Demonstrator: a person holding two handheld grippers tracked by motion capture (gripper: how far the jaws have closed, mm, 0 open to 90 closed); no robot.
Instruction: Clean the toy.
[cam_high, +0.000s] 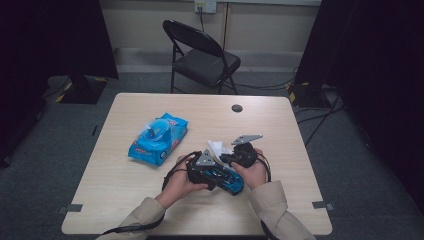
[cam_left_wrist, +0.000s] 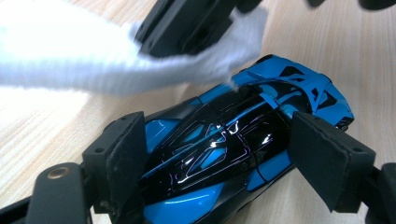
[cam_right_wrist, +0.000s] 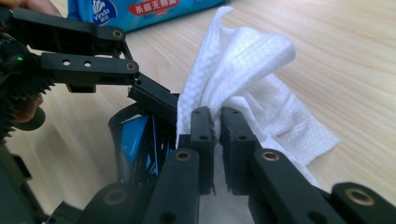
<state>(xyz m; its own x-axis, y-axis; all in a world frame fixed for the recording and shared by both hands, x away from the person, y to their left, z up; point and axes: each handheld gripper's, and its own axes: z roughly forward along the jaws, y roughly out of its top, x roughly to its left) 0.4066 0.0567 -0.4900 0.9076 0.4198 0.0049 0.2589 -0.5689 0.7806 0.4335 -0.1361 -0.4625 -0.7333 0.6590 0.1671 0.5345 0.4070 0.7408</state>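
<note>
The left gripper (cam_left_wrist: 219, 158) clamps the blue toy car (cam_left_wrist: 233, 144) at the table's near edge. The right gripper (cam_right_wrist: 217, 126), pinched shut on the white wipe (cam_right_wrist: 243, 60), should stroke lightly along the bodywork while the left holds steady.

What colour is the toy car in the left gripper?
Glossy blue and black toy car, seen best in the left gripper view.

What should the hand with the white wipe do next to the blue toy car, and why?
Probably bring the wet wipe down onto the toy car and rub its glossy roof. The right gripper is shut on the wipe, which hangs just above the car's front end, while the left gripper clamps the car by its sides, steady over the table. The roof lies bare between the jaws.
</note>
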